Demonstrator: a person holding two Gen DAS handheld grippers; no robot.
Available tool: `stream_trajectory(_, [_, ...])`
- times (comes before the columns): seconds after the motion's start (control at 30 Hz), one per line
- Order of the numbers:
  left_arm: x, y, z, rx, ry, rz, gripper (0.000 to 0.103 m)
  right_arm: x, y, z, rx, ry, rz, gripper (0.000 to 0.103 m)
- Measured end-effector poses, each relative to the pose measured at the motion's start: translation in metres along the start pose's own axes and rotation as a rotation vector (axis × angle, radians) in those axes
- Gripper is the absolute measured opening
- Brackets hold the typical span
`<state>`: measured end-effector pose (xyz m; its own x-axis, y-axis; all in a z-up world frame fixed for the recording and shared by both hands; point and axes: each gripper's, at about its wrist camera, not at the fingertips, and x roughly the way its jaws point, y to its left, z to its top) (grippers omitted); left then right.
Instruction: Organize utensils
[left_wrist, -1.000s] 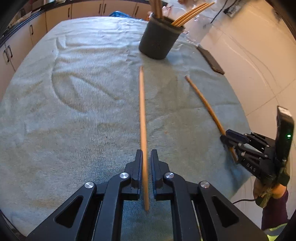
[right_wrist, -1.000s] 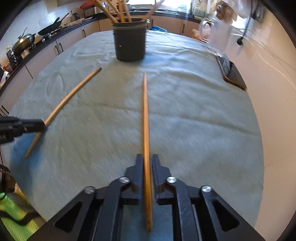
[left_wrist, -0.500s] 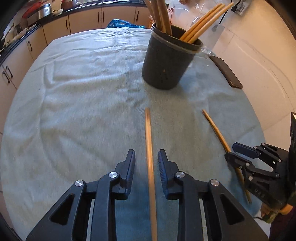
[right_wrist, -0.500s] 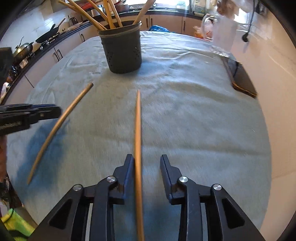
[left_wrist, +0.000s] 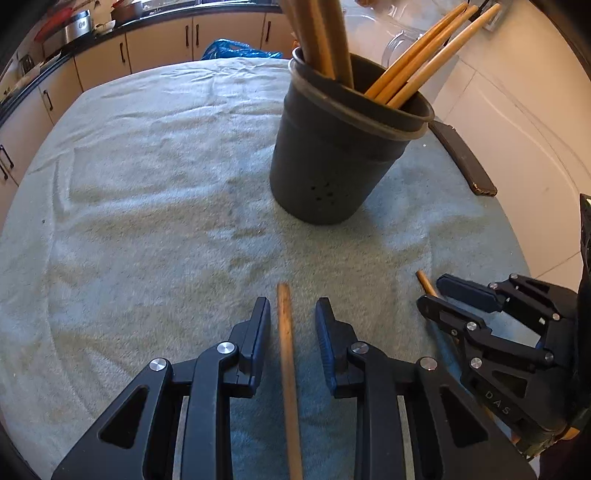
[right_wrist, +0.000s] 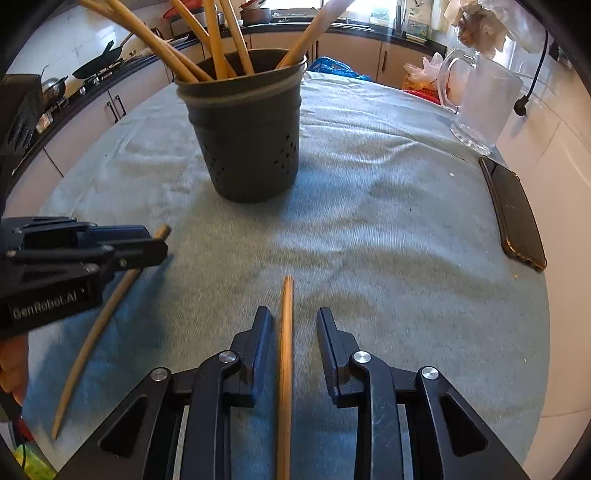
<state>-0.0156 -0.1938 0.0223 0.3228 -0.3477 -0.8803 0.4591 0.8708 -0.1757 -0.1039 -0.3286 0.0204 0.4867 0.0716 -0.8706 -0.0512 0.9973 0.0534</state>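
A dark grey utensil holder (left_wrist: 332, 155) stands on the towel with several wooden sticks in it; it also shows in the right wrist view (right_wrist: 245, 140). My left gripper (left_wrist: 290, 317) is open, and a wooden stick (left_wrist: 286, 369) lies on the towel between its fingers, untouched. My right gripper (right_wrist: 291, 325) is open too, with a second wooden stick (right_wrist: 285, 369) lying between its fingers. The right gripper shows at the right of the left wrist view (left_wrist: 458, 302). The left gripper shows at the left of the right wrist view (right_wrist: 122, 247), above its stick (right_wrist: 96, 325).
A light green towel (left_wrist: 147, 221) covers the table. A dark phone (right_wrist: 513, 218) lies near the right edge, and a clear glass jug (right_wrist: 480, 107) stands behind it. Kitchen cabinets (left_wrist: 155, 48) run along the far wall.
Both grippers have opened and let go of their sticks, which now lie on the towel. Both have moved forward, closer to the holder.
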Motion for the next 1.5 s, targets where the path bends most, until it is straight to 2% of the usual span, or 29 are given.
stream_trajectory(0.07, [0.001, 0.000, 0.000, -0.002, -0.015, -0.007, 0.023, 0.000, 0.000, -0.001, 0.002, -0.016, 0.001, 0.013])
stream_trajectory(0.1, [0.001, 0.000, 0.000, -0.003, -0.018, -0.002, 0.008, 0.000, -0.001, -0.002, 0.003, -0.020, 0.001, 0.008])
stream_trajectory(0.13, [0.002, 0.002, 0.000, -0.008, -0.015, -0.002, 0.007, 0.000, -0.001, -0.001, 0.004, -0.023, 0.003, 0.007])
stream_trajectory(0.23, [-0.003, 0.007, -0.001, -0.047, -0.015, -0.009, 0.007, 0.001, -0.007, 0.002, 0.037, -0.032, 0.047, 0.006])
stream_trajectory(0.37, [-0.032, 0.005, -0.008, -0.039, -0.076, -0.006, 0.007, -0.018, -0.012, 0.003, 0.059, -0.091, 0.065, 0.006])
stream_trajectory(0.77, [-0.140, -0.024, -0.030, 0.035, -0.337, 0.018, 0.007, -0.127, -0.015, -0.009, 0.099, -0.370, 0.046, 0.006])
stream_trajectory(0.9, [-0.160, -0.032, -0.040, 0.051, -0.388, 0.030, 0.007, -0.153, -0.015, -0.017, 0.115, -0.433, 0.047, 0.006])
stream_trajectory(1.13, [-0.183, -0.041, -0.061, 0.077, -0.451, 0.048, 0.007, -0.182, -0.008, -0.033, 0.117, -0.486, 0.049, 0.006])
stream_trajectory(1.5, [-0.212, -0.041, -0.087, 0.066, -0.485, 0.024, 0.007, -0.207, 0.006, -0.048, 0.099, -0.530, 0.035, 0.006])
